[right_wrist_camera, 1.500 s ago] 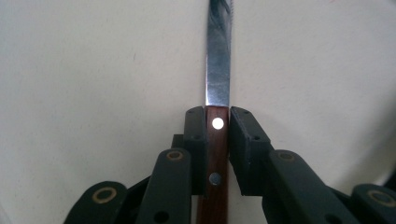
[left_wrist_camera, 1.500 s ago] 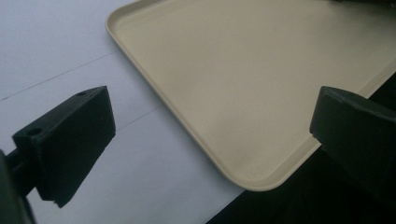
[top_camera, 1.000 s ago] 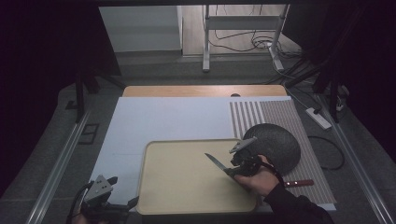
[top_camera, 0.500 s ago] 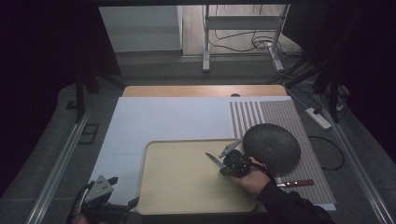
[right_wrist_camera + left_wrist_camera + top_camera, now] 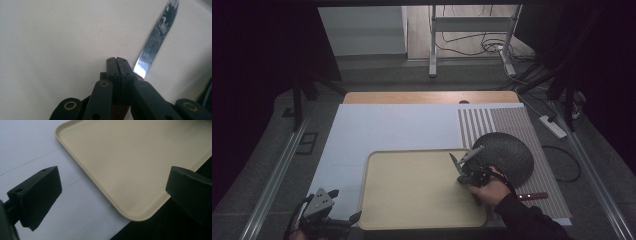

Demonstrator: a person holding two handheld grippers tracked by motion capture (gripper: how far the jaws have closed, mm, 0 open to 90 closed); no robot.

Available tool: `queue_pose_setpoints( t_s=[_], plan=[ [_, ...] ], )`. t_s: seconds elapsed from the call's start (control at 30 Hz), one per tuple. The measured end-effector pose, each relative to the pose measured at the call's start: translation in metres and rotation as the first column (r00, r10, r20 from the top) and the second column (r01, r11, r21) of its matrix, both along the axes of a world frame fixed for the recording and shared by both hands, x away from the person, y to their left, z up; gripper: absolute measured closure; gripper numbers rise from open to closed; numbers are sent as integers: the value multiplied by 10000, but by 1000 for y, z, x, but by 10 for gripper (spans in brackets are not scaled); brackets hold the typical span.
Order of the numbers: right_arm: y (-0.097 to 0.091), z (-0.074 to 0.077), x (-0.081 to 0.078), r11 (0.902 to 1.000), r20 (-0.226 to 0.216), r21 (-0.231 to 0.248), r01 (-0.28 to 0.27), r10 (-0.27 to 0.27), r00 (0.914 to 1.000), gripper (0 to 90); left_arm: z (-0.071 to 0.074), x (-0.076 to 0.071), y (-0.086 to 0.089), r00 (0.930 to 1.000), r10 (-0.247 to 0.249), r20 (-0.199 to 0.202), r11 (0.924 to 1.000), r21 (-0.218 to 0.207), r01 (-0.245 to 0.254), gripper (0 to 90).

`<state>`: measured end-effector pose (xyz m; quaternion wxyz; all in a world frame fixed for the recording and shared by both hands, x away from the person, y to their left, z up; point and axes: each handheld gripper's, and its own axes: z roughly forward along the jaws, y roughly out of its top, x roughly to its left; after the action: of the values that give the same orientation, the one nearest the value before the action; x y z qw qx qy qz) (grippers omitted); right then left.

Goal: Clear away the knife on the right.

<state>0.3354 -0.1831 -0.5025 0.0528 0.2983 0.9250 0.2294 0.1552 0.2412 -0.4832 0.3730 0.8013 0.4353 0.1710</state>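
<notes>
The tabletop (image 5: 402,125) carries a tan tray (image 5: 412,220) at its near middle, a clear landing place for cutlery. A dark bowl (image 5: 512,155) sits just right of it. The right gripper (image 5: 460,176) has just closed, jaws clenched on a knife (image 5: 156,41) over the tray's right side. The left gripper (image 5: 347,220) waits released at the tray's near-left corner.

Tray (image 5: 412,200) on mat (image 5: 382,125); bowl (image 5: 507,155) right of tray; knife (image 5: 156,40) above tray.

The right gripper (image 5: 116,61) is pinched tight on a shiny knife (image 5: 156,40) over the tan tray (image 5: 55,42).
</notes>
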Motion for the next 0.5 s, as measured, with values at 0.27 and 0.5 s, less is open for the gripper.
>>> queue_pose_setpoints(
  t_s=[0.27, 0.5],
  plan=[
    [-1, 0, 10, 9993, 106, 39, 369, -370, 9993, 894, 0, 0, -1, 10000, -32, 19, 10000, 51, 32, 4],
    [-12, 1, 16, 9955, 69, 30, 943, -943, 9955, 896, 0, 0, -2, 10000, -72, 19, 9999, 137, 72, 4]
  ],
)
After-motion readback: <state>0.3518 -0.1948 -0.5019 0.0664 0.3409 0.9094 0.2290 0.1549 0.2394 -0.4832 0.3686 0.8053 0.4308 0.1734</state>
